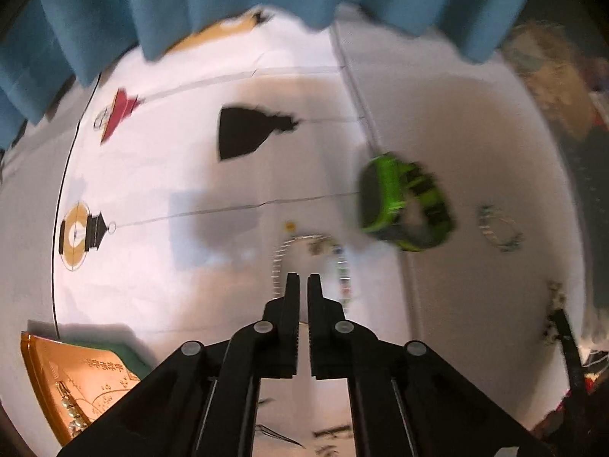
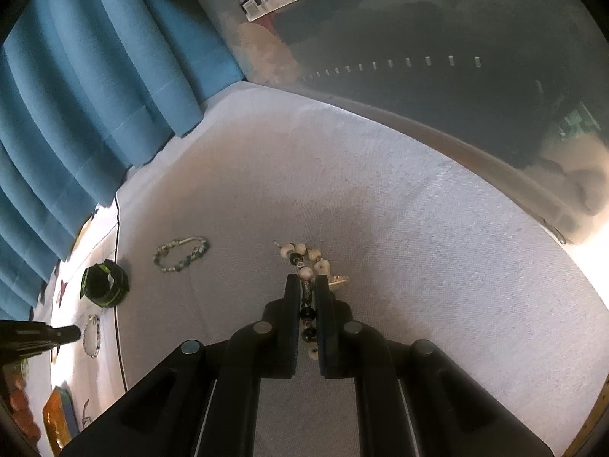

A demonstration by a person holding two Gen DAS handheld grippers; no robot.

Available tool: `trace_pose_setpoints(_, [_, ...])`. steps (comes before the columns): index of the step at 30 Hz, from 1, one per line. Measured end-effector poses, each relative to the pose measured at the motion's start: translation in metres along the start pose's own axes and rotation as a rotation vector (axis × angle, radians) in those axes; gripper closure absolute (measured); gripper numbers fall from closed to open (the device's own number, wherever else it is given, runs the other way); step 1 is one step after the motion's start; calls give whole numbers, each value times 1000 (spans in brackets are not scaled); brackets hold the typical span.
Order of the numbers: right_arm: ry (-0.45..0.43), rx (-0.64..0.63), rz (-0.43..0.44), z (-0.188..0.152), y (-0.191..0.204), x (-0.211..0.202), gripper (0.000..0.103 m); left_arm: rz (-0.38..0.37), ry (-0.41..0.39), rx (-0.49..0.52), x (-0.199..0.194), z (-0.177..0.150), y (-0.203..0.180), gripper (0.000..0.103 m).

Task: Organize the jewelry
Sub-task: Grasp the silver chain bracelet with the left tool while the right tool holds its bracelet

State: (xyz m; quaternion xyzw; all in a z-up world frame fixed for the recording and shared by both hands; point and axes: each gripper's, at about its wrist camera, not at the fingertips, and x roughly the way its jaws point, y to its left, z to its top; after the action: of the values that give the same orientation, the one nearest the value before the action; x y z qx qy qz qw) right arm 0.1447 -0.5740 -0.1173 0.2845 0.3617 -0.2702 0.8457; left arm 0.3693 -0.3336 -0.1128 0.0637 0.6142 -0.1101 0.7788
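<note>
Right wrist view: the right hand-held gripper [image 2: 307,283] is pinching a strand of white and black beads [image 2: 304,262], which is running between its nearly closed jaws and spilling ahead of the tips onto the pale grey cloth [image 2: 418,228] covering the table. Further left, a small bead bracelet [image 2: 182,254] is lying on the same cloth, with a green and black watch [image 2: 103,283] beside it near the blue curtain [image 2: 76,114].

Left wrist view: the left hand-held gripper [image 1: 303,280] is pointing steeply down, its jaws pressed almost together; a thin beaded chain [image 1: 304,255] is looping round the tips, but the blur is hiding whether any of it is caught between them. An orange box [image 1: 64,377] is sitting at the lower left on the white printed sheet [image 1: 171,171].
</note>
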Motion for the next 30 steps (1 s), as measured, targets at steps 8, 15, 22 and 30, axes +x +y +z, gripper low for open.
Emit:
trace_pose_setpoints(8, [5, -3, -9, 1, -2, 3, 95, 30, -9, 15, 8, 2, -2, 85])
trace_pose_setpoints(15, [5, 2, -6, 1, -4, 3, 95, 8, -34, 3, -8, -1, 5, 81])
trace_pose_setpoints(22, [4, 2, -8, 1, -5, 3, 95, 41, -21, -10, 6, 0, 16, 81])
trace_pose_setpoints(30, [-48, 122, 123, 7, -22, -10, 95, 47, -135, -5, -20, -11, 6, 102])
